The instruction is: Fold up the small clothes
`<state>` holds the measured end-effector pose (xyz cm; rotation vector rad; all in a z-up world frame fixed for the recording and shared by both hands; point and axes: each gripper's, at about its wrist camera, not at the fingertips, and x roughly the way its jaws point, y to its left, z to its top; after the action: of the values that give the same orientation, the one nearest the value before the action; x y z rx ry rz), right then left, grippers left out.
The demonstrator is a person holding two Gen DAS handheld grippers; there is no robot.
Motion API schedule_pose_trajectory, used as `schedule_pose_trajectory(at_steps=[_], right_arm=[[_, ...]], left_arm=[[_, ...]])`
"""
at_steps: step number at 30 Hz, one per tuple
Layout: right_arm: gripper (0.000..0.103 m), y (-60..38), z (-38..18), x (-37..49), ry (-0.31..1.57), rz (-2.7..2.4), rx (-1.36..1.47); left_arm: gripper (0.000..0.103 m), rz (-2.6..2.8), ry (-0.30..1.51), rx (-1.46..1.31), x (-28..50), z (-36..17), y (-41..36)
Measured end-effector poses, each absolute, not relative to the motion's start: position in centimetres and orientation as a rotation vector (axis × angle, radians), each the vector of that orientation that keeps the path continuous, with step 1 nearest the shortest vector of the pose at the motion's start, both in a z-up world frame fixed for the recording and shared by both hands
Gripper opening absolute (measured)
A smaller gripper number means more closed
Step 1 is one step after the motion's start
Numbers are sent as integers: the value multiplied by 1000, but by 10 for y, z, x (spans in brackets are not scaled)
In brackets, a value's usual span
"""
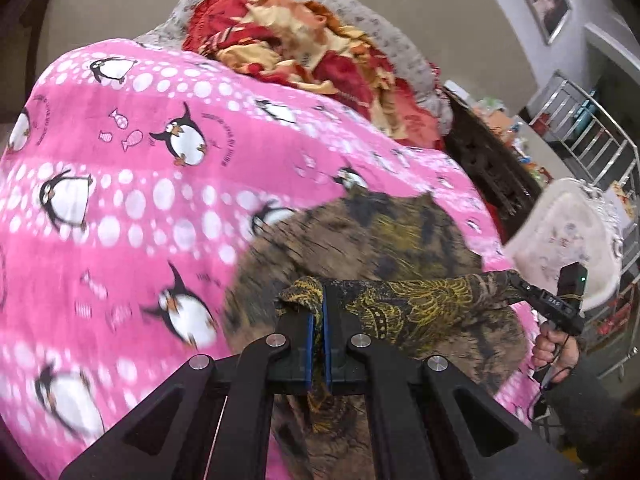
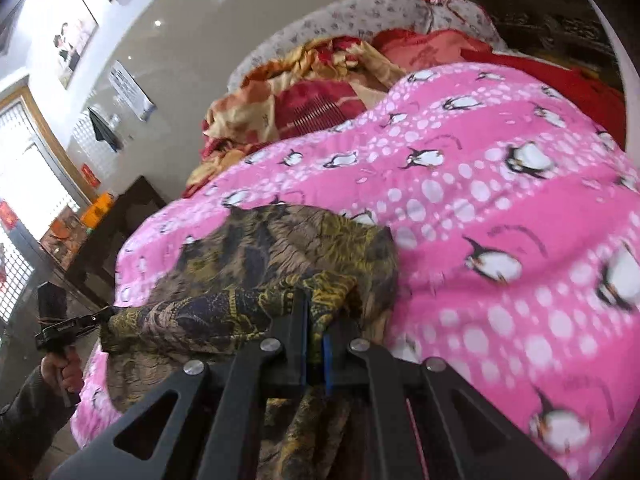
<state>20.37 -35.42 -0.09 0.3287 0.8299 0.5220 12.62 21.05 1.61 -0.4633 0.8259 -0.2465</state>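
two grippers stretch brown-gold patterned garment (image 1: 404, 304) taut.

Pink penguins, brown-gold print, red and cream behind

The blanket (image 1: 132, 184) is bright pink, banded with white dots and scattered with black-and-white penguins, small pink fish and dark lettering. On it lies a garment (image 2: 280, 256) in brown and olive with a mustard-yellow leafy or paisley print and dark navy-black patches; motion blur smears the finer pattern, so it is hard to read exactly. Behind, a crumpled quilt (image 1: 304, 44) mixes deep red, cream and orange, against a pale grey cover (image 2: 360, 16) with small dark sprigs. Both grippers are black with blue pads (image 1: 309, 344) and silver pins.
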Motion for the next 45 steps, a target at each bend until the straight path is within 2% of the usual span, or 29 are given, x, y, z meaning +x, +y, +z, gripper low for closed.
schedule_pose_trajectory(at_steps=[9, 12, 14, 15, 16, 20, 23, 26, 29, 30, 35, 40, 45], right_arm=[[6, -331, -55, 264, 979, 463, 333], [10, -339, -46, 259, 962, 486, 391], [20, -348, -32, 250, 924, 494, 407], [29, -354, -23, 244, 899, 484, 403], [32, -359, -14, 238, 877, 477, 400], [32, -361, 15, 214, 836, 492, 308], [32, -324, 20, 205, 867, 591, 158], [30, -277, 2, 206, 980, 627, -19], [26, -247, -42, 219, 1148, 509, -202], [26, -244, -50, 223, 1161, 498, -212], [26, -235, -32, 260, 1102, 451, -178], [29, -258, 13, 284, 805, 375, 22], [31, -257, 25, 260, 732, 387, 35]], left_arm=[[0, -167, 930, -462, 156, -35, 208], [0, -175, 937, -478, 153, -30, 213], [0, -155, 945, -446, 148, -20, 218], [11, -135, 940, -429, 146, -14, 222], [21, -108, 929, -409, 141, -7, 227], [21, -84, 836, -394, 117, 24, 224], [22, -238, 807, -344, 104, 37, 177], [20, -367, 921, -216, 106, 17, 114], [18, -272, 1082, -70, 126, -29, 84], [18, -260, 1066, -64, 129, -31, 83], [17, -87, 983, -104, 175, -10, 113], [17, 209, 838, -348, 190, 15, 184], [17, 126, 763, -349, 178, 23, 161]])
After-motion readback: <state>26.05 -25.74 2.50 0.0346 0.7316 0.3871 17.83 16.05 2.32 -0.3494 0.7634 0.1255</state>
